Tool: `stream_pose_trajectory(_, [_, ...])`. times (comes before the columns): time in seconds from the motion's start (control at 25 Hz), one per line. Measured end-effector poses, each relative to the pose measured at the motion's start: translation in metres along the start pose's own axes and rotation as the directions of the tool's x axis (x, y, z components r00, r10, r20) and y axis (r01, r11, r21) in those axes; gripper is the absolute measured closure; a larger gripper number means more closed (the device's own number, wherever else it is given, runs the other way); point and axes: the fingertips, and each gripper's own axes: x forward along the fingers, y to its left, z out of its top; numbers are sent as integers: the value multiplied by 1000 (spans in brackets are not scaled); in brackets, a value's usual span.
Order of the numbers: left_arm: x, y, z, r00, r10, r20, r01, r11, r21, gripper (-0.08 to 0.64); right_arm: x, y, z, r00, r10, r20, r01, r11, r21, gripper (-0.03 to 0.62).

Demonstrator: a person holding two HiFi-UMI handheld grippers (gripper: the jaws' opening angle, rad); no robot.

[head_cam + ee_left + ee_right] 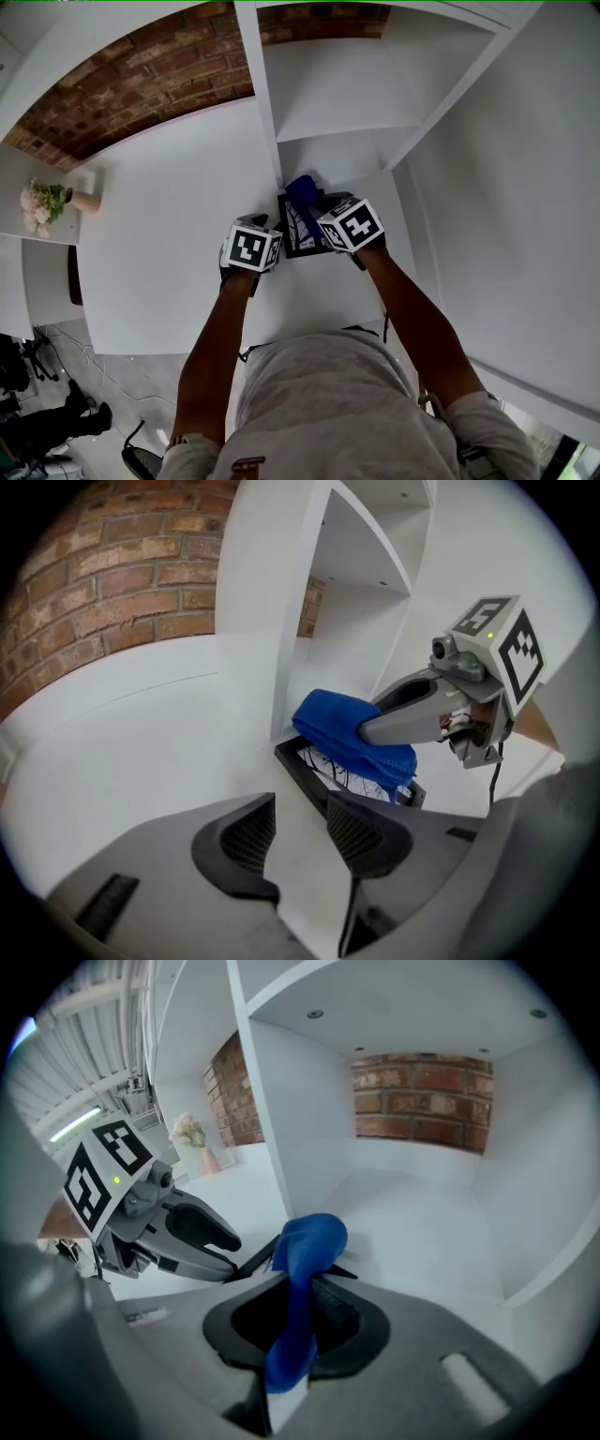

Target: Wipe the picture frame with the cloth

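Note:
A black picture frame lies flat on the white shelf surface, by the foot of the upright divider. My right gripper is shut on a blue cloth. The cloth's bunched end rests on the far part of the frame. In the head view the cloth shows just beyond the right gripper's marker cube. My left gripper stands open at the frame's near left edge, with only white surface between its jaws. Its marker cube hides its jaws from above.
The white divider panel rises right behind the frame, with an open shelf compartment to its right and a brick wall behind. A small vase of pink flowers stands on a ledge far left. The person's arms reach in from below.

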Motion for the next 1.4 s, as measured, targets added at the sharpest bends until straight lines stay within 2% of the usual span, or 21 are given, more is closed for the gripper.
stream_pose_trajectory(0.28, [0, 0, 0, 1000, -13, -1, 13, 1000, -8, 388, -28, -39, -26, 996, -90, -10, 91, 993, 80, 543])
stream_pose_trajectory(0.44, [0, 1, -1, 1000, -24, 4, 24, 999, -25, 383, -43, -45, -26, 994, -111, 16, 109, 989, 95, 543])
stream_pose_trajectory(0.72, [-1, 0, -1, 999, -35, 4, 35, 999, -28, 380, -61, -2, 12, 989, -39, 145, 25, 995, 95, 543])
stream_pose_trajectory(0.88, [-1, 0, -1, 999, -40, 2, 40, 999, -32, 376, -55, 28, 29, 984, 27, 174, -41, 996, 80, 543])
stream_pose_trajectory(1.16, [0, 2, -1, 999, -42, 10, 42, 998, -48, 366, -18, 62, 26, 985, 113, 128, -123, 989, 79, 543])
stream_pose_trajectory(1.4, [1, 3, 0, 999, -39, 14, 39, 998, -52, 362, 4, 52, 3, 997, 61, 43, -65, 993, 103, 543])
